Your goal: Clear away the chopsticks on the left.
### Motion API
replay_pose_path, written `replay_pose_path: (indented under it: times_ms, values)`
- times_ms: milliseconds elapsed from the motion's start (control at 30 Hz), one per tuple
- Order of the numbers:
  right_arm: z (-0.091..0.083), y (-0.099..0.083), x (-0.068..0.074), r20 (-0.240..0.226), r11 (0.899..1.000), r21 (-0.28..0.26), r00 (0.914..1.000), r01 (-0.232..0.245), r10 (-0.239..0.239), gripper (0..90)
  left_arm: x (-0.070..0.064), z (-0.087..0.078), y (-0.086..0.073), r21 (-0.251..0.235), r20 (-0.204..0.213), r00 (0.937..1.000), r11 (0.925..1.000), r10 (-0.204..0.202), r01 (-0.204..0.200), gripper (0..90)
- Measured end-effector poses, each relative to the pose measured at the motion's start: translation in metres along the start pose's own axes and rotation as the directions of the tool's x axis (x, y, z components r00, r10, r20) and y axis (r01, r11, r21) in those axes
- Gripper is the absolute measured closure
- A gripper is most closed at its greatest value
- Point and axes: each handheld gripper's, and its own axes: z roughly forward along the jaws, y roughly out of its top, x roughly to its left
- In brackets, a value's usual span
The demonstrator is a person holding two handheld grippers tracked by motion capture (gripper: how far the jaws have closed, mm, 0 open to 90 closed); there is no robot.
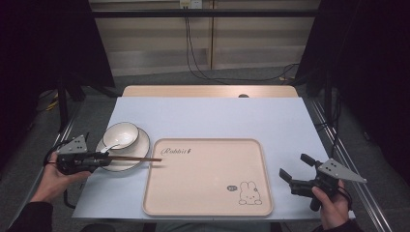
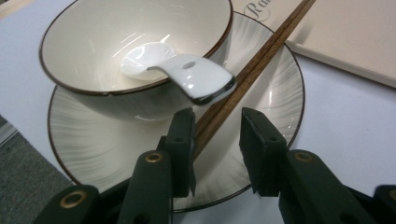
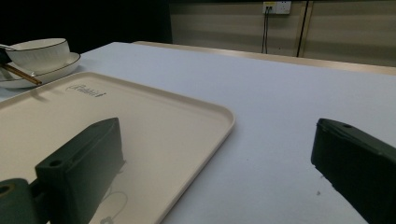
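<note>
Chopsticks [image 2: 252,70] lying across plate [image 2: 280,93], tips out over tray [image 1: 208,193] edge, thick end between left claw [image 2: 217,140] jaws. Jaws part open, one touching the wood, not squeezing yet. Long way points from claw toward tray. Spoon [image 2: 187,72] and bowl [image 2: 93,28] just beside. Right claw [image 1: 296,169] wide open, holding nothing, well apart. Lots of room on surface [image 1: 217,116].
</note>
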Motion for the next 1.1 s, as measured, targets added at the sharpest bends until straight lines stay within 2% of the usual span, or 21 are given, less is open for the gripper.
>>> replay_pose_path:
  times_ms: [100,133,167,267,300,367,400,467,500,567,600,633,800,867,1100]
  values:
    - [0.000,0.000,0.000,0.000,1.000,-0.002,1.0000,0.003,-0.003,1.8,-0.001,-0.001,0.003,0.010,-0.022,0.9996,0.9998,0.015,-0.015,65.6]
    - [0.000,0.000,0.000,0.000,1.000,-0.002,1.0000,0.003,-0.003,1.8,0.000,-0.001,0.003,-0.013,-0.013,0.9999,0.9999,0.009,-0.010,65.6]
    - [0.000,0.000,0.000,0.000,1.000,-0.003,1.0000,0.001,-0.001,1.8,0.000,-0.002,0.004,-0.013,-0.019,0.9997,0.9998,0.013,-0.013,64.6]
    - [0.000,0.000,0.000,0.001,1.000,-0.003,1.0000,0.003,-0.003,1.8,0.001,0.000,0.002,0.027,-0.019,0.9997,0.9995,0.014,-0.014,62.6]
    - [0.000,0.000,0.000,0.000,1.000,-0.001,1.0000,0.000,0.000,1.8,0.001,0.000,0.000,0.008,-0.020,0.9995,0.9997,0.024,-0.024,62.8]
    - [0.000,0.000,0.000,0.001,1.000,-0.001,1.0000,0.000,0.000,1.8,0.001,0.000,-0.001,0.008,-0.017,0.9993,0.9994,0.034,-0.034,66.0]
    - [0.000,0.000,0.000,0.000,1.000,-0.004,1.0000,-0.007,0.007,1.8,0.000,0.000,0.000,0.025,-0.020,0.9989,0.9988,0.041,-0.041,68.5]
    - [0.000,0.000,0.000,0.002,1.000,-0.006,1.0000,-0.007,0.007,1.8,-0.001,0.002,0.000,0.027,-0.013,0.9987,0.9984,0.050,-0.049,70.7]
    - [0.000,0.000,0.000,0.003,1.000,-0.008,1.0000,-0.008,0.008,1.8,-0.001,0.002,0.000,0.027,0.004,0.9986,0.9983,0.052,-0.053,71.6]
    - [0.001,0.000,0.000,0.003,1.000,-0.008,1.0000,-0.006,0.006,1.8,-0.002,0.004,0.001,0.039,-0.002,0.9984,0.9977,0.056,-0.056,71.4]
    - [0.000,0.000,0.000,0.002,1.000,-0.008,1.0000,-0.010,0.010,1.8,-0.002,0.005,0.002,0.039,0.015,0.9978,0.9971,0.065,-0.066,71.4]
    - [0.001,0.000,0.000,0.004,1.000,-0.008,1.0000,-0.005,0.005,1.8,-0.003,0.006,0.002,0.038,0.015,0.9982,0.9976,0.058,-0.059,70.8]
    - [0.001,0.000,0.000,0.004,1.000,-0.010,0.9999,-0.012,0.012,1.8,-0.005,0.013,0.005,0.073,0.048,0.9950,0.9932,0.088,-0.091,70.3]
    - [0.001,0.000,0.000,0.004,1.000,-0.009,0.9999,-0.013,0.013,1.8,-0.005,0.016,0.008,0.094,0.074,0.9903,0.9878,0.118,-0.125,72.2]
    - [0.001,0.000,0.000,0.008,1.000,-0.012,0.9999,-0.012,0.012,1.8,-0.006,0.018,0.011,0.100,0.114,0.9852,0.9851,0.128,-0.140,80.7]
